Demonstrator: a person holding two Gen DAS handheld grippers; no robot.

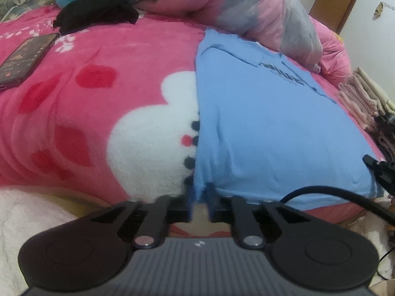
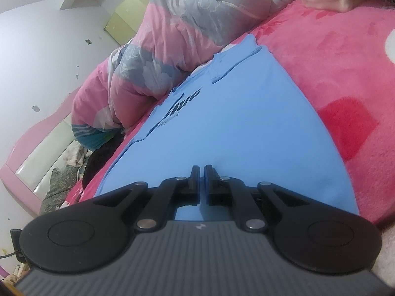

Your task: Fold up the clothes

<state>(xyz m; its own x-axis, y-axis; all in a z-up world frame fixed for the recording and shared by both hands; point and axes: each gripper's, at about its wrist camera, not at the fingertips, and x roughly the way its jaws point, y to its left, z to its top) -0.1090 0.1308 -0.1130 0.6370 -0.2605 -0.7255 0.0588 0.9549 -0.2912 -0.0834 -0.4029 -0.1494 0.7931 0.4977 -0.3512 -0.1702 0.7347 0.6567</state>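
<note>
White scuffed wall (image 2: 37,56), pink bed frame (image 2: 37,133), brown wooden door (image 1: 338,2), pink fleece blanket (image 1: 123,56).

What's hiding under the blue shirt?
The blue shirt lies on a fluffy pink blanket. It covers part of the blanket's white cartoon picture; only some dark dots show along the shirt's edge. The rest of the picture underneath can't be seen.

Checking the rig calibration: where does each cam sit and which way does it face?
Left wrist: on the left gripper, looking down its fingers across the pink plush blanket; pinches the light blue T-shirt at its near corner.
Right wrist: on the right gripper, rolled, facing along the shirt toward the pink-and-grey quilt; shut on the hem.
Shared: shirt, blanket, quilt.
</note>
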